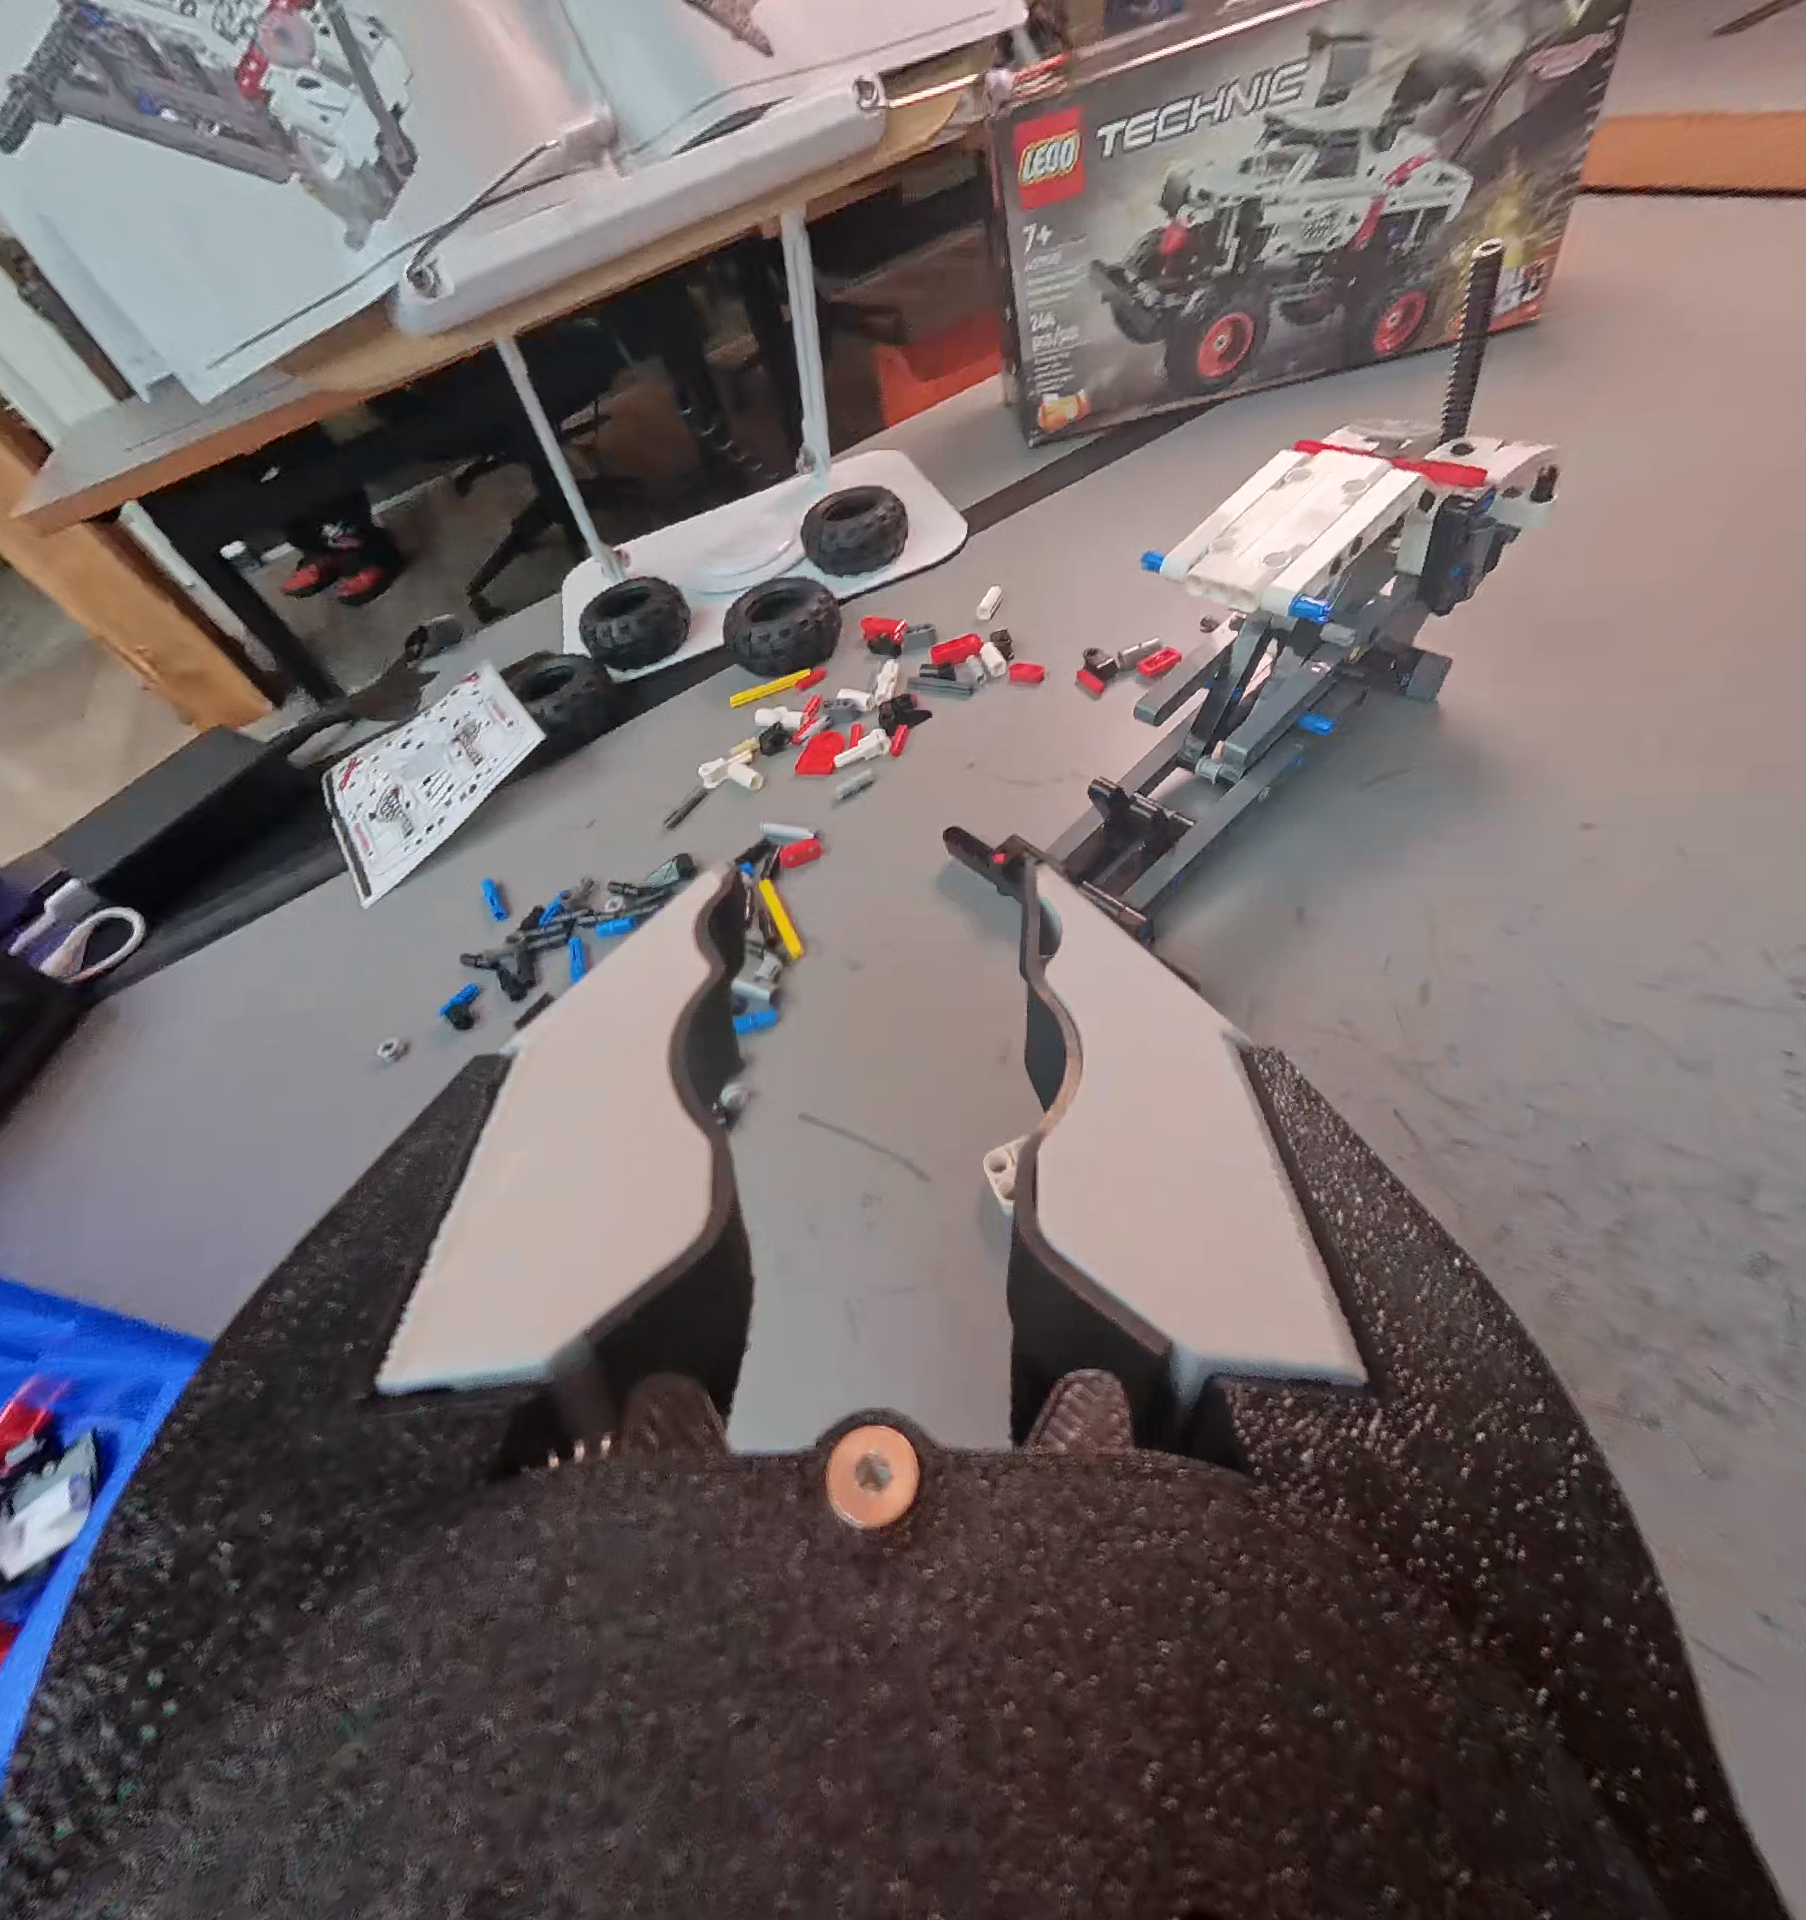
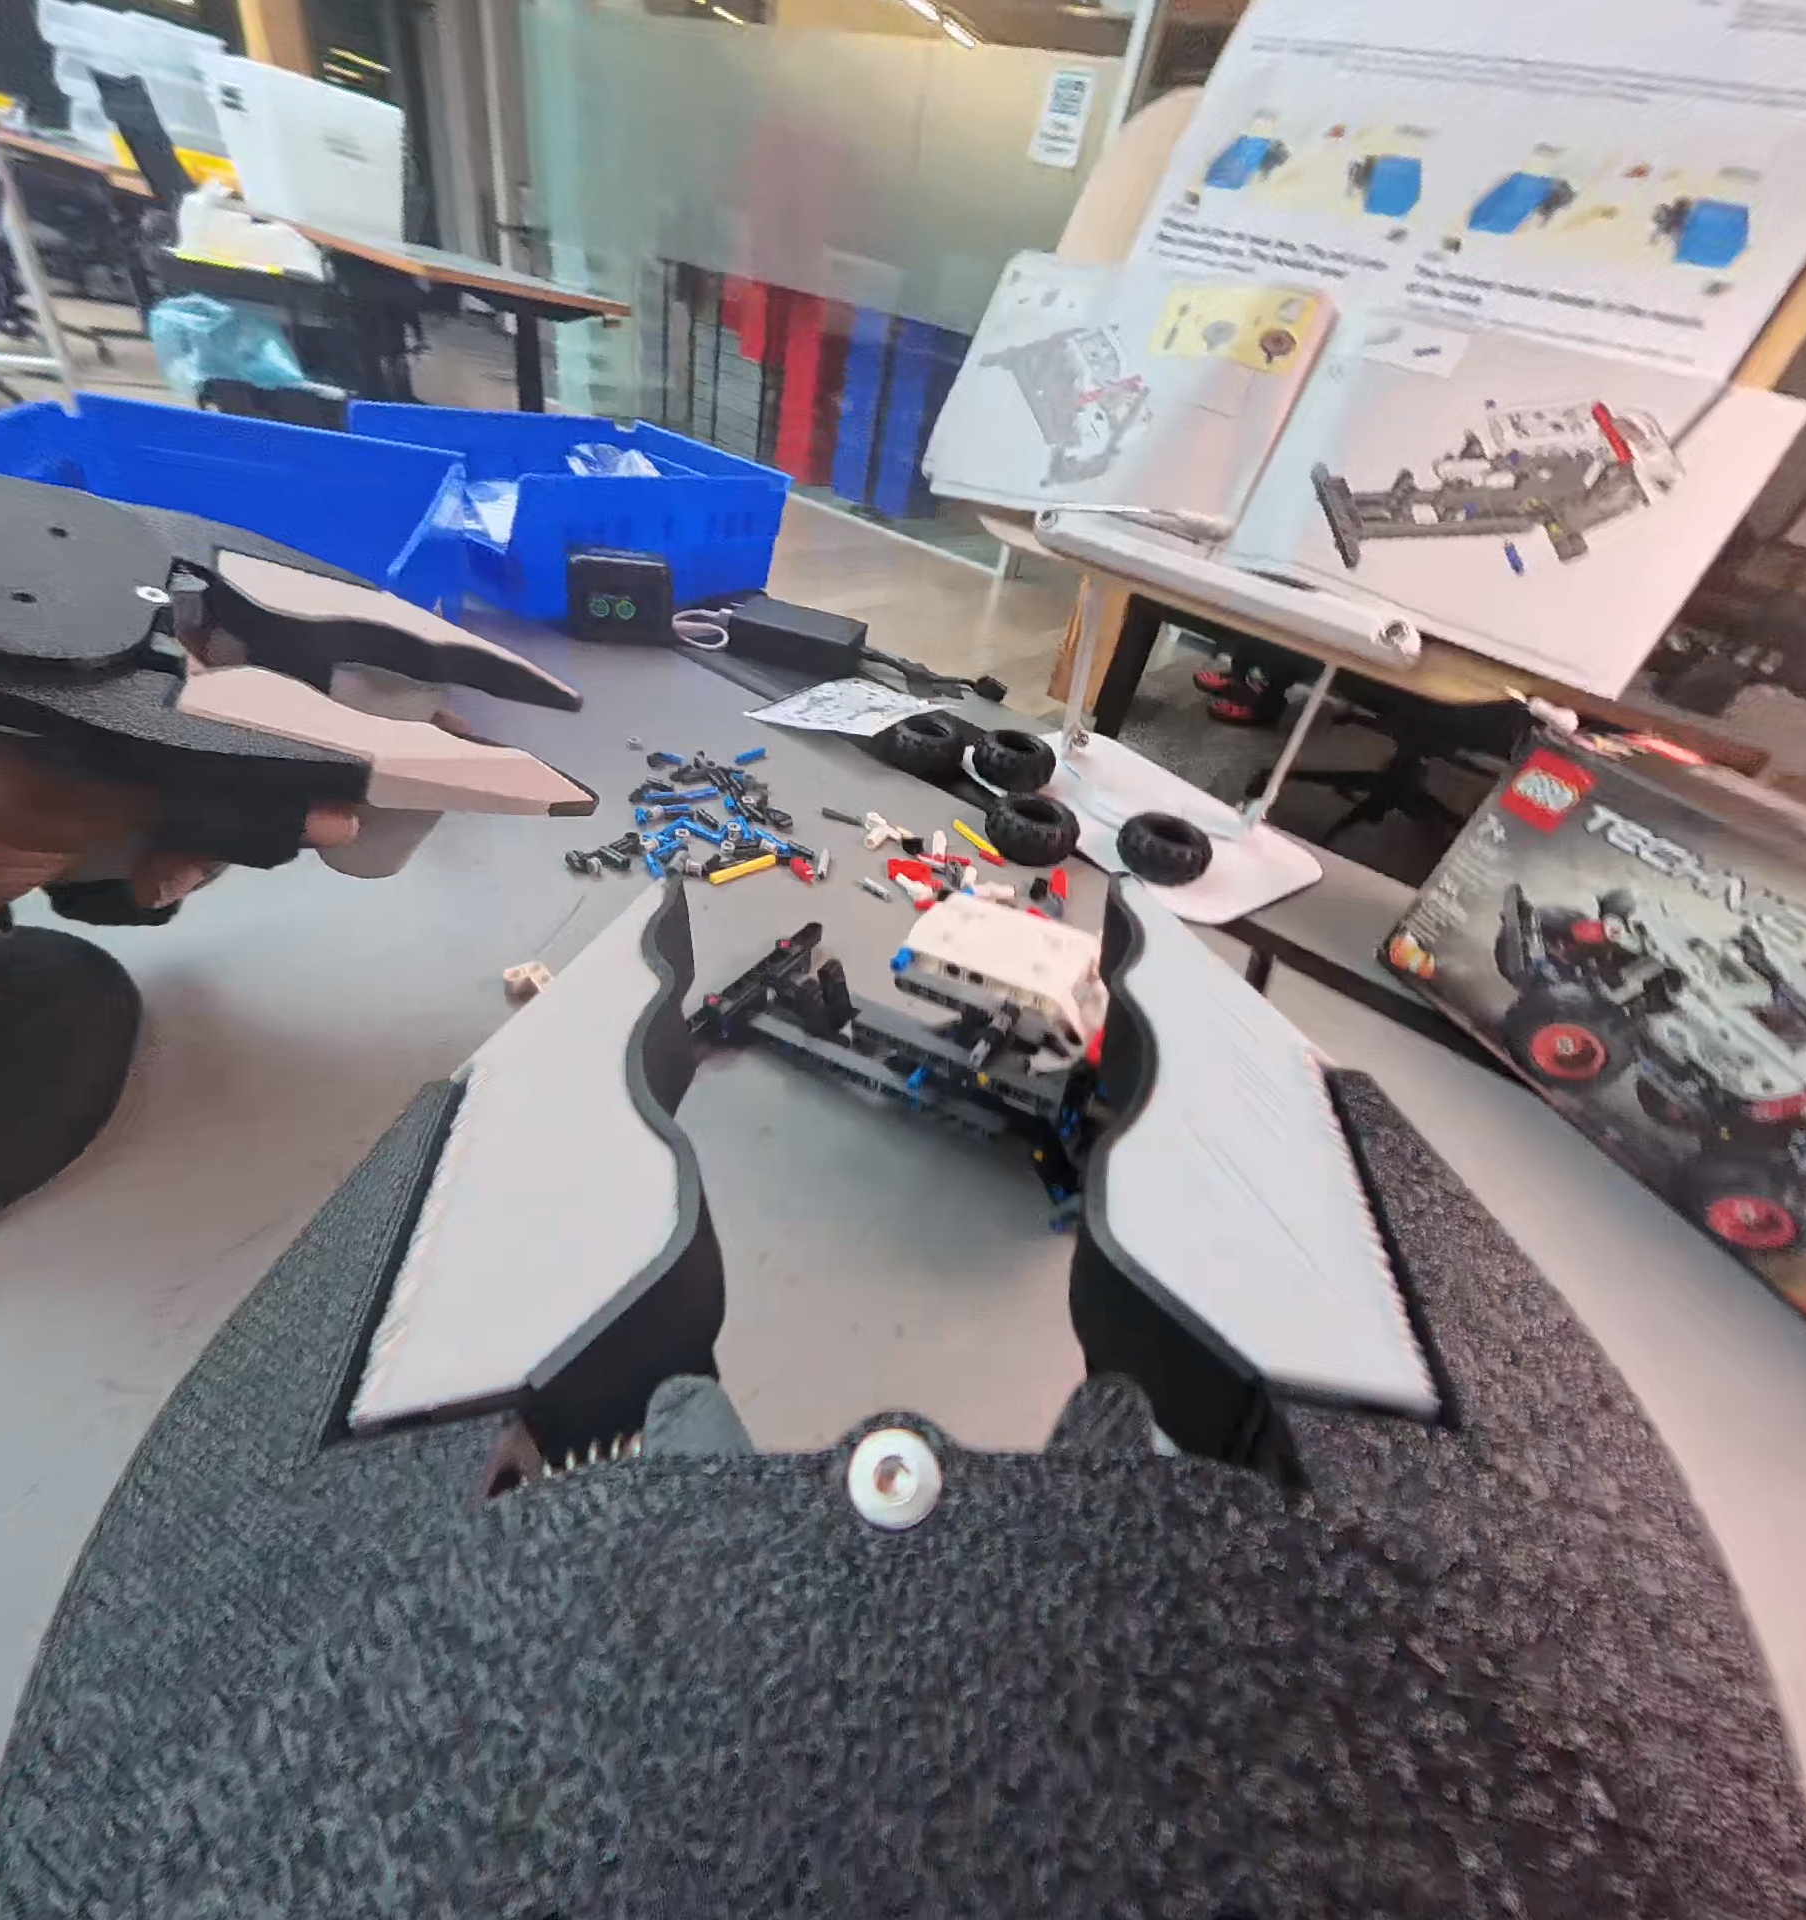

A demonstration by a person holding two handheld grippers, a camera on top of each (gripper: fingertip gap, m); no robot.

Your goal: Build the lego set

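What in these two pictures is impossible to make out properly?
- Right wrist view: the right side of the half-built truck is hidden behind the right hand-held gripper's finger.
- Left wrist view: some small loose pieces are hidden behind the left hand-held gripper's finger.
- Left wrist view: the blue bin is cut off by the frame edge and blurred.
- Right wrist view: the instruction pages are too blurred to follow.

Beyond the claw's tips and off to its left sit two blue bins [image 2: 608, 509], with a small black device [image 2: 616, 605] showing green lights and a black power brick [image 2: 795, 629] just in front, wooden office desks [image 2: 442, 272] far behind
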